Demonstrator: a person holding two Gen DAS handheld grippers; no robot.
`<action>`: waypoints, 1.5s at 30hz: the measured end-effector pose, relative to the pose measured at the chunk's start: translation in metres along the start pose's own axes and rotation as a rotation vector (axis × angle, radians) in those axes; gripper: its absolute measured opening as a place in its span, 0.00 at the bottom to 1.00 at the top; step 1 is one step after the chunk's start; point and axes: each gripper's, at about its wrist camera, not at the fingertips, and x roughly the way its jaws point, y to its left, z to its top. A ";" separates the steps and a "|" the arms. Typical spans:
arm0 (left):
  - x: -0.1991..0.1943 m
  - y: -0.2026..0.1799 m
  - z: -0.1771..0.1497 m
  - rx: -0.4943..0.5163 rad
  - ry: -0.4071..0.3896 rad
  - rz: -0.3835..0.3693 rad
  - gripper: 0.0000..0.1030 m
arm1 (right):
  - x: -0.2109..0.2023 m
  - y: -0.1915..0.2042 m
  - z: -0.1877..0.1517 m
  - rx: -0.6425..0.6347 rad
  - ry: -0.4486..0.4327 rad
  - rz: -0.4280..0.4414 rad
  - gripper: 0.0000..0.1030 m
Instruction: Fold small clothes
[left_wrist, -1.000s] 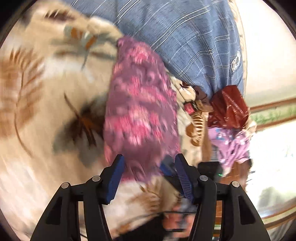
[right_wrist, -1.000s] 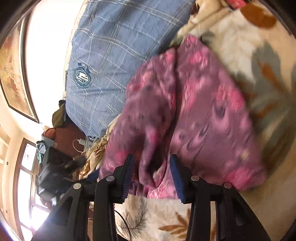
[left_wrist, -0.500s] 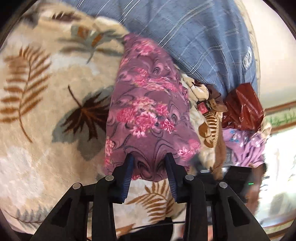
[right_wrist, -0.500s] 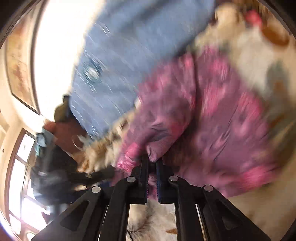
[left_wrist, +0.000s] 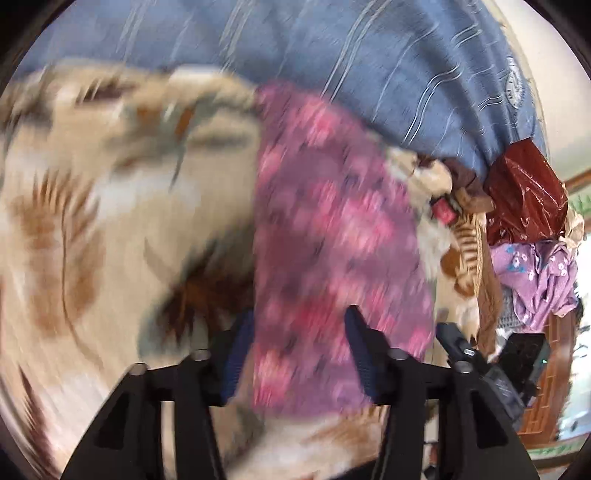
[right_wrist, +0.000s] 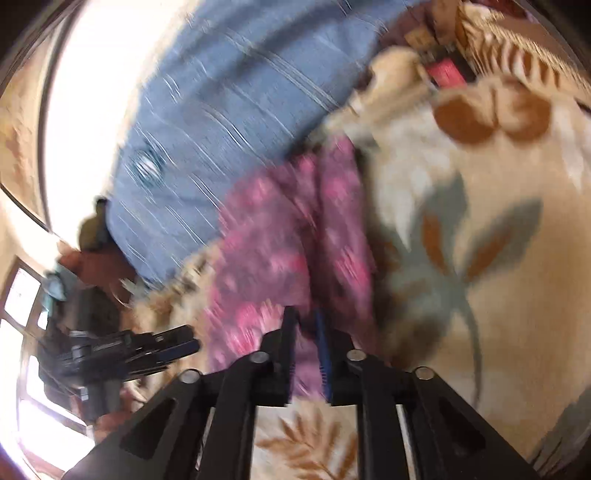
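Left claw first: its jaws are opening and stand well apart, with the near end of the purple floral garment lying between them; I cannot see the pads pressing on the cloth, though motion blur hides much. My right claw has its jaws close together around a bunched fold of the same garment, and they are opening too; whether that fold is slipping free I cannot tell.

Taking the blue striped cloth as landmark, the garment stretches away from it toward both claws, long axis running from claw to blue cloth, lying on the leaf-patterned blanket. Both claws sit at its near end, so I judge neither hand nearer; the next fold would carry this end toward the blue cloth.
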 end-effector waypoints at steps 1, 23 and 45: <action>0.004 -0.007 0.018 0.029 -0.012 0.010 0.57 | 0.004 -0.001 0.008 0.008 -0.012 0.010 0.42; 0.083 -0.097 0.013 0.308 -0.092 0.327 0.39 | 0.068 -0.013 0.035 -0.091 0.032 -0.164 0.09; 0.054 -0.050 0.059 0.133 -0.107 0.267 0.53 | 0.084 0.032 0.092 -0.214 -0.140 -0.138 0.11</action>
